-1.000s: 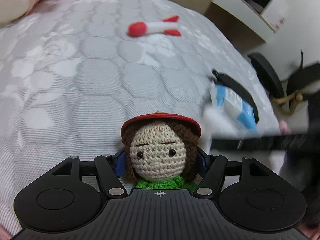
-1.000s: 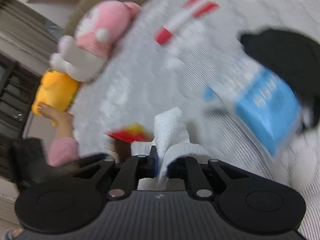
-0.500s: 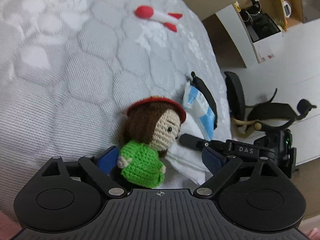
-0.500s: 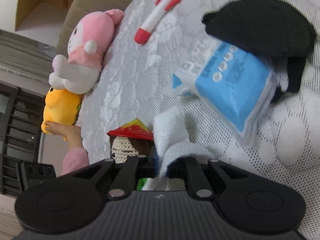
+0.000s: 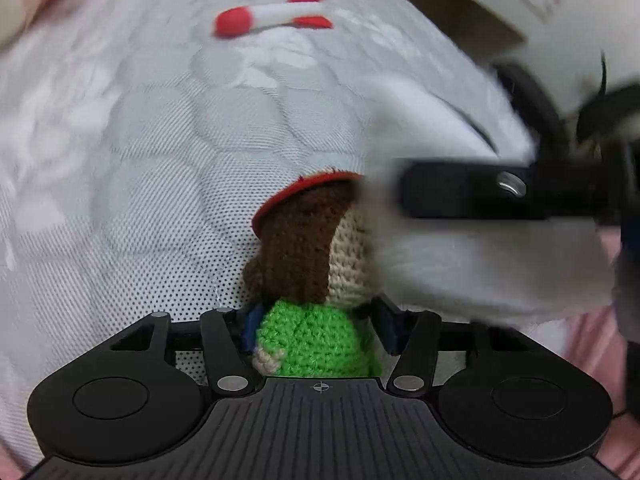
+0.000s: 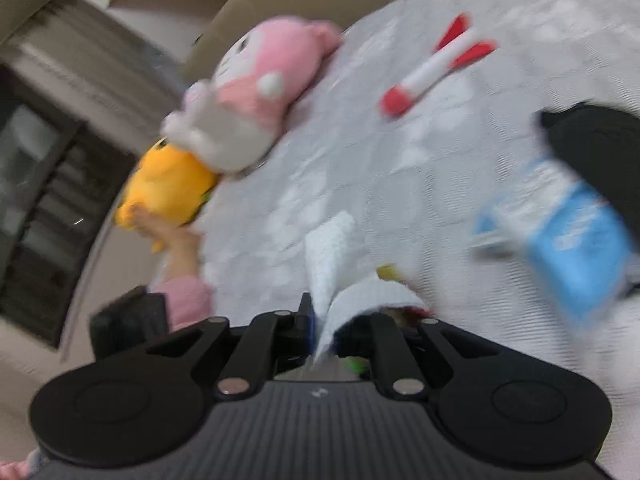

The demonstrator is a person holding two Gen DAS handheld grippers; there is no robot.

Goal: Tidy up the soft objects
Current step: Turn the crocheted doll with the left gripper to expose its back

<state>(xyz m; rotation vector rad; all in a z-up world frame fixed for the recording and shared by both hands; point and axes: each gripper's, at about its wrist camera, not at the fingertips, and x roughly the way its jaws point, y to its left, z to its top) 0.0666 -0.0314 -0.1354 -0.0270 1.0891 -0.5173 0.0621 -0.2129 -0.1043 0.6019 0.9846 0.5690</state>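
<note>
doll (image 5: pixel 316 280) face — hidden by cloth (image 5: pixel 480 264)

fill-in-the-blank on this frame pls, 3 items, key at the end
1. The left gripper is shut on the crocheted doll's ____ body.
2. The right gripper pinches a ____ knitted cloth.
3. The red-tipped white plush rocket lies on the grey quilted bed, beside a ____ and white plush toy.

Missing words: green; white; pink
</note>
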